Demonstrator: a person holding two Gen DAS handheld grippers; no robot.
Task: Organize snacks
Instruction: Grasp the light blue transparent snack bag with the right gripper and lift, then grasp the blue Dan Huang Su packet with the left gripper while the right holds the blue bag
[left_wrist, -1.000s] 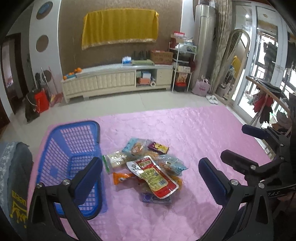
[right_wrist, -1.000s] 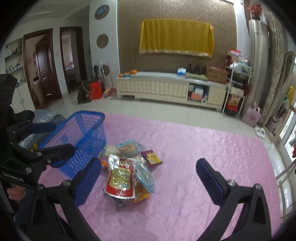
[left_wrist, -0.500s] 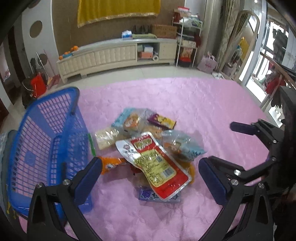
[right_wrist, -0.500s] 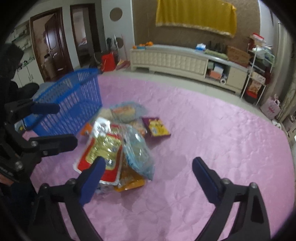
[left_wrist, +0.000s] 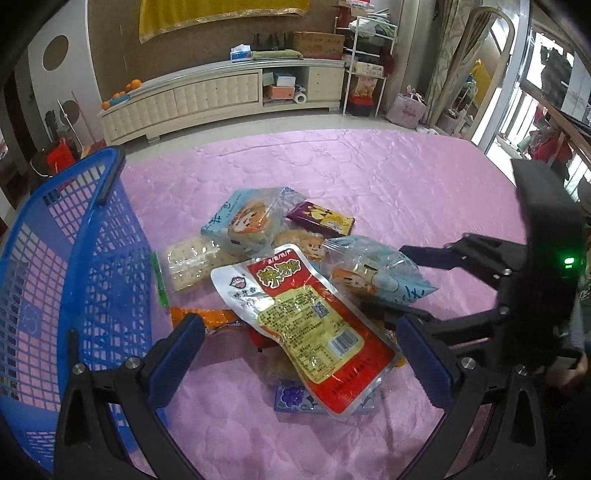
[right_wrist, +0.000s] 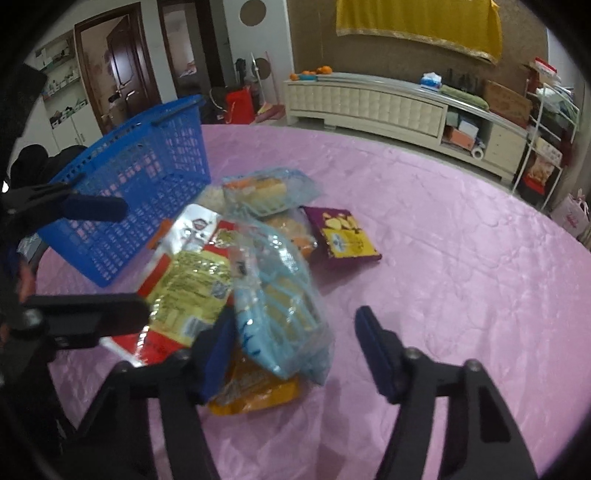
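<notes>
Under me, filling the lower half of both views, spreads the pink quilted cloth (left_wrist: 388, 177), and on it at the left edge of my left view stands the blue mesh basket (left_wrist: 85, 266), which in my right view sits at the upper left (right_wrist: 147, 177); through its mesh I see only the pink cloth, no snack inside it. The snacks lie heaped on the cloth just to the right of the basket, at the centre of my left view. On top lies the long red and yellow pouch (left_wrist: 306, 317), slanting from upper left to lower right, with a pale blue clear bag (left_wrist: 373, 273) touching its right side and a second pale blue bag (left_wrist: 247, 221) above it. A cracker pack (left_wrist: 192, 262) lies to the left of the pouch, close to the basket wall, a purple packet (left_wrist: 321, 219) sits at the top of the heap, an orange packet (left_wrist: 207, 319) pokes out under the pouch, and a small purple grape packet (left_wrist: 295, 398) shows beneath its lower end. My left gripper (left_wrist: 299, 358) hangs wide open over the pouch, holding nothing. My right gripper (right_wrist: 295, 350) is also spread, with the near blue bag (right_wrist: 280, 314) lying between its fingers, not pinched.
</notes>
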